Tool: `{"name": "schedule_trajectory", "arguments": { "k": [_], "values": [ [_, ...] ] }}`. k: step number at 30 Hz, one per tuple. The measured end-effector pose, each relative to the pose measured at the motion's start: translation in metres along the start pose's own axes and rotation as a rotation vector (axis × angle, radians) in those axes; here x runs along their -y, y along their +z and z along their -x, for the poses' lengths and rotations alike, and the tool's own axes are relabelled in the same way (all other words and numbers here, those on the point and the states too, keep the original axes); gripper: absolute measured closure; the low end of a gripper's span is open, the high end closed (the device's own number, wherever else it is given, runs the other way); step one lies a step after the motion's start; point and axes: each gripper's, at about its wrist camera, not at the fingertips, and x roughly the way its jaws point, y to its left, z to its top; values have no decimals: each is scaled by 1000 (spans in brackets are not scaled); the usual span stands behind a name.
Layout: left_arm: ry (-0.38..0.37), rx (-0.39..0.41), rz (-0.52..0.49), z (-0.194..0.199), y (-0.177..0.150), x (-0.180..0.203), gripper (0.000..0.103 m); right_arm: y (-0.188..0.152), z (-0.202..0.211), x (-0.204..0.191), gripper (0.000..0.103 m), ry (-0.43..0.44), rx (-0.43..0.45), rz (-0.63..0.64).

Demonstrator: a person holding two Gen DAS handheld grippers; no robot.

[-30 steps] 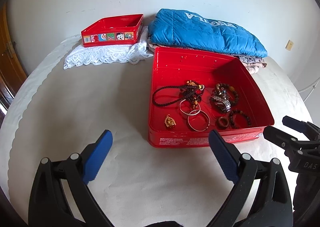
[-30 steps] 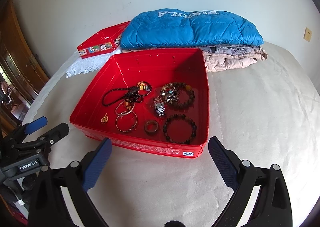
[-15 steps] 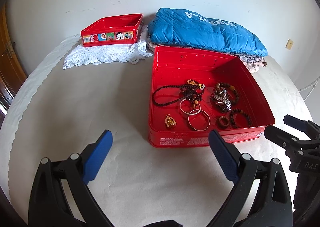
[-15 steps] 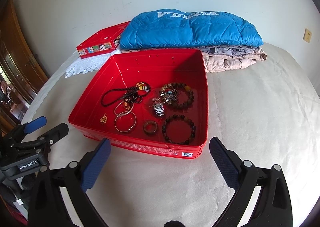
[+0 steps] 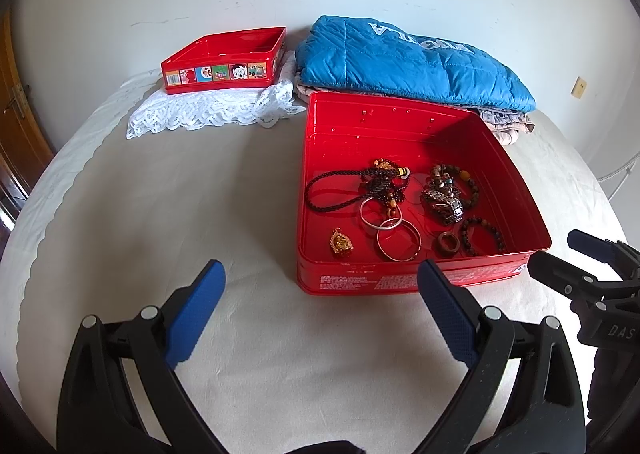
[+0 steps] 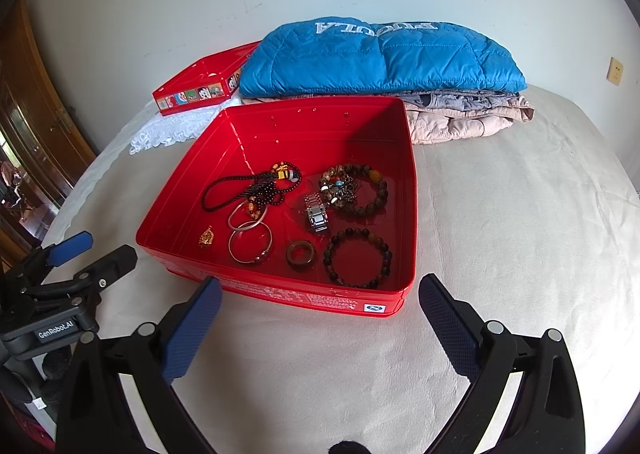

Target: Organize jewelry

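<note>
A large red tin tray (image 5: 404,282) (image 6: 280,294) sits on the bed and holds several jewelry pieces: a black cord necklace (image 5: 336,189) (image 6: 236,185), silver bangles (image 5: 398,240) (image 6: 250,242), a gold pendant (image 5: 341,242) (image 6: 207,236), a metal watch (image 5: 446,205) (image 6: 316,213), a wooden ring (image 5: 448,244) (image 6: 301,254) and bead bracelets (image 5: 480,240) (image 6: 357,258). My left gripper (image 5: 320,310) (image 6: 92,254) is open and empty, in front of the tray's left corner. My right gripper (image 6: 318,322) (image 5: 560,258) is open and empty, in front of the tray's near wall.
A smaller red tin (image 5: 224,61) (image 6: 196,87) with cartoon pictures rests on a white lace cloth (image 5: 208,109) at the back left. Folded clothes topped by a blue puffer jacket (image 5: 408,61) (image 6: 380,57) lie behind the tray. A wooden door (image 6: 36,125) stands at left.
Both views have shifted only slightly; the tray sits a touch differently in frame. Both grippers stay open and empty.
</note>
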Motion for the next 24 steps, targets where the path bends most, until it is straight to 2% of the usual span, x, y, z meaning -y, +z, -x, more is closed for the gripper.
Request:
{"name": "schedule_trajectory", "arguments": {
  "k": [24],
  "values": [
    [-7,-7,-10,-2,-2,2,7,-3,-4,1,4,0,-7,6]
  ]
}}
